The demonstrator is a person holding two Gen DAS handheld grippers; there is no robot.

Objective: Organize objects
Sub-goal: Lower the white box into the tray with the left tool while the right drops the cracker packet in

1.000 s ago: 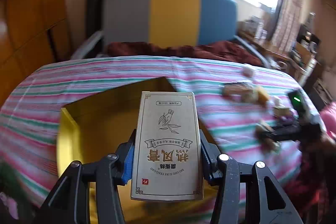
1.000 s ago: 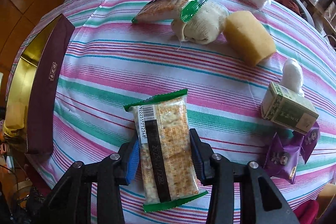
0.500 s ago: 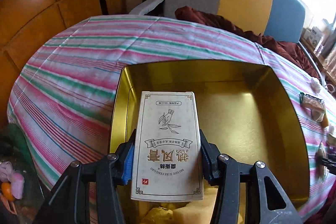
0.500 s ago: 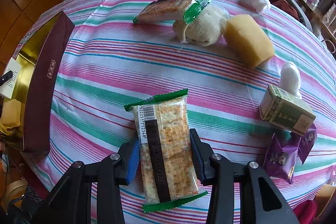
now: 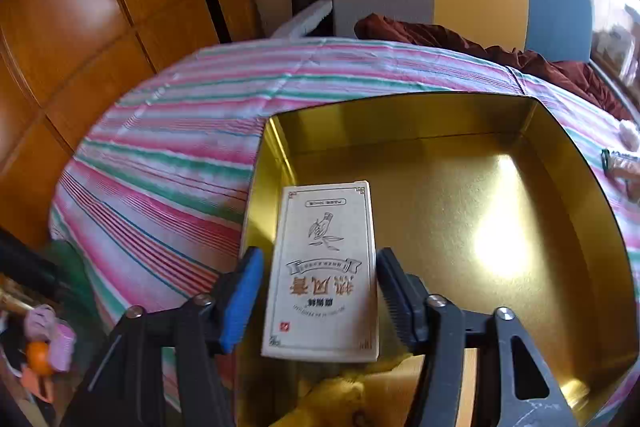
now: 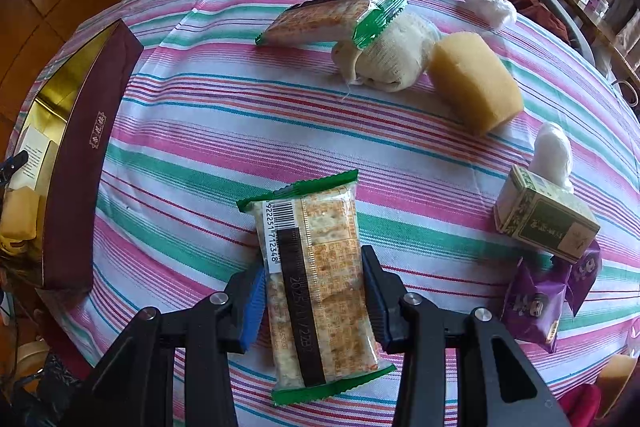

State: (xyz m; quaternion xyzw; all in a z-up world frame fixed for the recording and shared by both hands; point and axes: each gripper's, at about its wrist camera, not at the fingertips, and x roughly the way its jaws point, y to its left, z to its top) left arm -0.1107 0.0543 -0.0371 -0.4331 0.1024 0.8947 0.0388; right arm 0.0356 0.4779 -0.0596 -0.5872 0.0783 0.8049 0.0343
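Now the left gripper (image 5: pixel 318 291) is opening around the pale box (image 5: pixel 323 273), which sits inside the gold tin (image 5: pixel 580 195) on the striped counter (image 6: pixel 224 115), so the box can stay there. Meanwhile the right gripper (image 6: pixel 314 297) pinches a cracker pack (image 6: pixel 316 287) above the counter, probably as the next thing for the tin.

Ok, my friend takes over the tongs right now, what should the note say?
Left tongs: jaws opening, letting go of the cream box inside the gold tin.
Right tongs: shut on a cracker pack above the striped cloth.
Done: cream box in the tin.
Left out: second cracker pack, cloth bundle, sponge, green box, purple packets, two white wads.
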